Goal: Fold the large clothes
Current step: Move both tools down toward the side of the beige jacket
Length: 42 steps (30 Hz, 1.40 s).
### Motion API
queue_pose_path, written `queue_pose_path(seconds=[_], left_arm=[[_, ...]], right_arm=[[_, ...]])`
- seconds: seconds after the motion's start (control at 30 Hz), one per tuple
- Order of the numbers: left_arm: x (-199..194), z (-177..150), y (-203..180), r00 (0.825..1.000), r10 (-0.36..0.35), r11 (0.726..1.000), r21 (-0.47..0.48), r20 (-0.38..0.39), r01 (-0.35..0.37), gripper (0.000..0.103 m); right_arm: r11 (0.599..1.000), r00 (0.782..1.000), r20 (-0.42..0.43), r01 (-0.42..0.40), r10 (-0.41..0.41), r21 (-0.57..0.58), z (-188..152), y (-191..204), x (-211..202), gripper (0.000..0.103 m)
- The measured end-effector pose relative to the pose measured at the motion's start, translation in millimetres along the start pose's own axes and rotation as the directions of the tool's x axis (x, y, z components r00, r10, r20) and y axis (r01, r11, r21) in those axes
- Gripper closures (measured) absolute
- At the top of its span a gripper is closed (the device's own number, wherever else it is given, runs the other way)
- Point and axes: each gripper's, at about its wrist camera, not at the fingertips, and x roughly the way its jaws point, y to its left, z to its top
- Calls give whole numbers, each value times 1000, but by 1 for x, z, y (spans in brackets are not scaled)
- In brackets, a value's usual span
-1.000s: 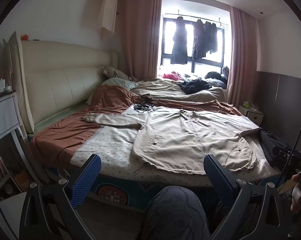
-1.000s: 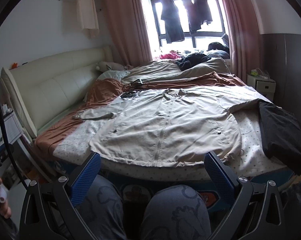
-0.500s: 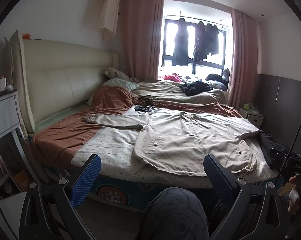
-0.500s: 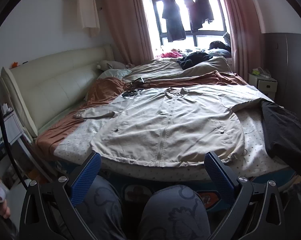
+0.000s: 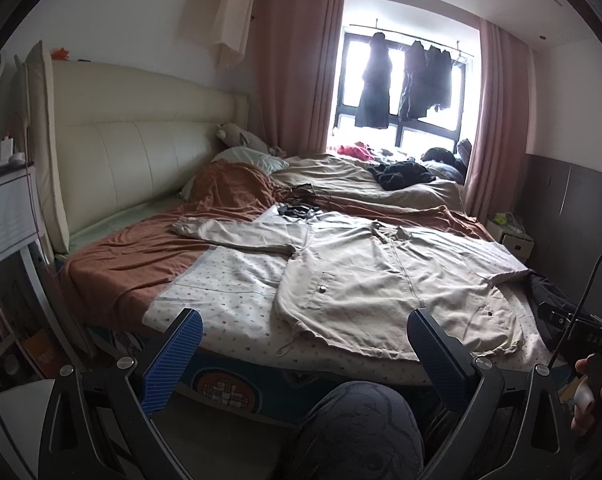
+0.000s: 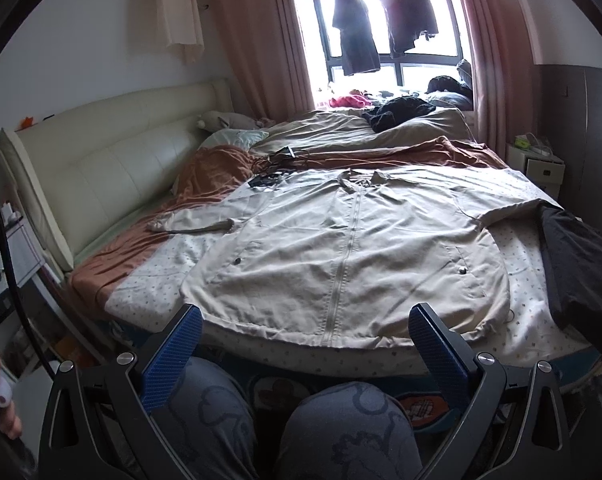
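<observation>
Two grippers hang short of the bed [image 6: 149, 304], both with blue-padded fingers spread wide and nothing between them: the left gripper [image 5: 301, 356] off the beige jacket's near left corner, the right gripper [image 6: 305, 352] straight before its hem. The beige jacket [image 6: 341, 248] lies face up and zipped on the dotted sheet, collar toward the window [image 6: 385, 20], one sleeve stretched toward the cream headboard [image 6: 101, 152], the other running off to the far side, where its cuff slips under a dark garment [image 6: 573, 264]. That dark garment is cut off by the frame edge. Faint pale letters show on the black device [image 5: 593, 340] held beyond the jacket's right corner; I cannot read them for sure. Some small dark clutter [image 6: 267, 180] just left of the collar is too dim to identify. Patterned knees [image 6: 341, 432] hide the bed's printed front panel below the hem.
</observation>
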Motion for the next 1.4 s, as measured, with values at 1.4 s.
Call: queue_pose_path(seconds=[1.4], left_arm=[[254, 53, 113, 952, 197, 958, -159, -234, -237, 1]], right_arm=[[987, 975, -150, -162, 161, 6, 119, 68, 325, 0]])
